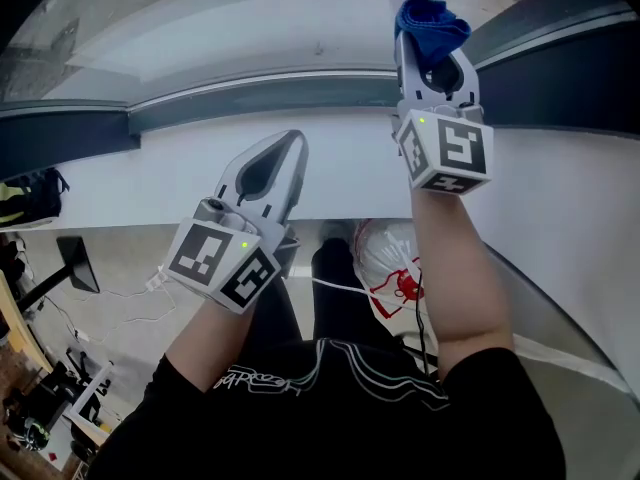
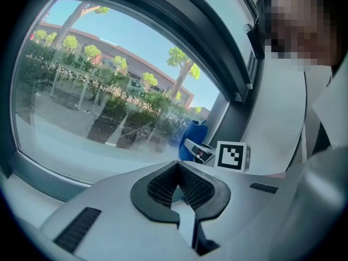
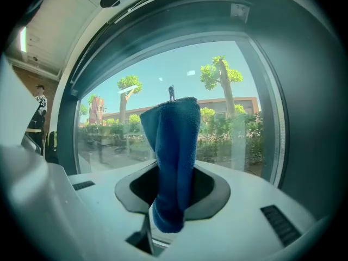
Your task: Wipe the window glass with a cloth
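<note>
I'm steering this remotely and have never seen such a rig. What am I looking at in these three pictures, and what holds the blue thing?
No robot here: a person holds a two-jaw gripper in each hand. The head view looks down from the person's head; the other two look along each gripper's jaws. The right gripper is shut on a blue cloth, held up near the window glass. The left gripper is shut, empty, over the white sill.
</note>
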